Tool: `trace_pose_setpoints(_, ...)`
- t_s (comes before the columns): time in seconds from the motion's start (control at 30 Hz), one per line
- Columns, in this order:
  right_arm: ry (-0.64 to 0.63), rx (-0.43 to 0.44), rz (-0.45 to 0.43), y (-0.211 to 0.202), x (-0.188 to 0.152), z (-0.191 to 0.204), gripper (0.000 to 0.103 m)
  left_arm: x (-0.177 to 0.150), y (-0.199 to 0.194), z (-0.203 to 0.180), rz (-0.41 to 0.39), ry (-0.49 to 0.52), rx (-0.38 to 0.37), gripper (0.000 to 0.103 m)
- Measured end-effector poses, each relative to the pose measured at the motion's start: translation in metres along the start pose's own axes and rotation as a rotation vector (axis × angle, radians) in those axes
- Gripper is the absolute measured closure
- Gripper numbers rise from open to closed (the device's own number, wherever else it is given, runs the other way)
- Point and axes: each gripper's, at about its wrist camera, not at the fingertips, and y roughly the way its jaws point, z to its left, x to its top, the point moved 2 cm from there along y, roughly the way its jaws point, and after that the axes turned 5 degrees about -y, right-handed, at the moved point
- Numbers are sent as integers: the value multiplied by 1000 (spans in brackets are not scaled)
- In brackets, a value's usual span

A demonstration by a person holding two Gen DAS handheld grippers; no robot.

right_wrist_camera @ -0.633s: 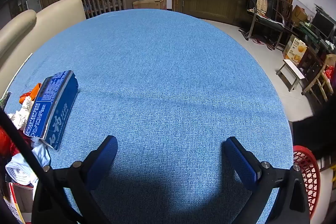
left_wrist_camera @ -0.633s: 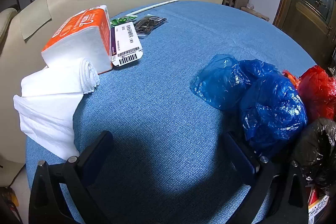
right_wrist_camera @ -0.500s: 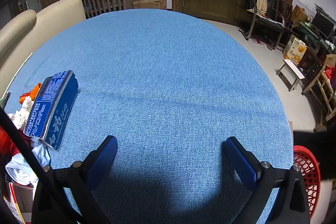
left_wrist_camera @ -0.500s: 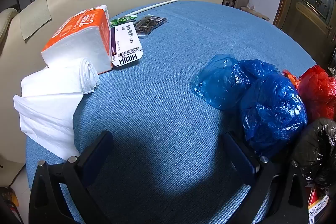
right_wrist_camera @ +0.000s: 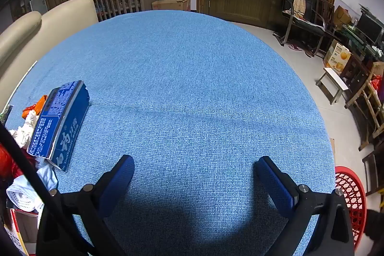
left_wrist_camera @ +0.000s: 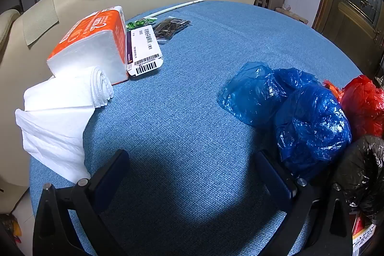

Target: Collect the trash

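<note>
While the blue-clothed table [left_wrist_camera: 192, 92] carries the trash, both tools stand released, jaws wide and empty; the left gripper [left_wrist_camera: 192, 174] hovers beside the crumpled blue bags [left_wrist_camera: 300, 112]. Near the right gripper [right_wrist_camera: 194, 179], a flattened blue carton [right_wrist_camera: 60, 121] lies at the table's left; a red basket [right_wrist_camera: 350, 198] sits below the right edge.

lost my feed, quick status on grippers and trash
Left gripper open, empty. Right gripper open, empty. Blue bags on table, uncollected; red basket at table edge. Nothing in the way.
</note>
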Motion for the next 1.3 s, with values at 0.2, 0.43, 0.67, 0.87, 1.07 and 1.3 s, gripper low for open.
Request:
trace_pose_setpoints(0.2,0,0,0,0,0,0,0,0,1,-1,0,0,1,0)
trace_pose_setpoints(0.43,-21,18,29,-1,0,-1,0,1,-2,-1,59,22,-3,0)
trace_pose_setpoints(0.67,-27,116,11,-54,-11,-14,0,-10,-67,11,-29,58,-73,0)
trace_pose_setpoints(0.87,-26,192,-60,-115,-43,-29,0,-47,-129,13,-96,76,-160,0)
trace_pose_setpoints(1.07,-12,254,-67,-136,-76,-27,0,-84,-149,5,-96,117,-197,0)
trace_pose_setpoints(1.3,-79,290,-81,-144,-83,-6,0,-95,-159,0,-98,154,-188,0)
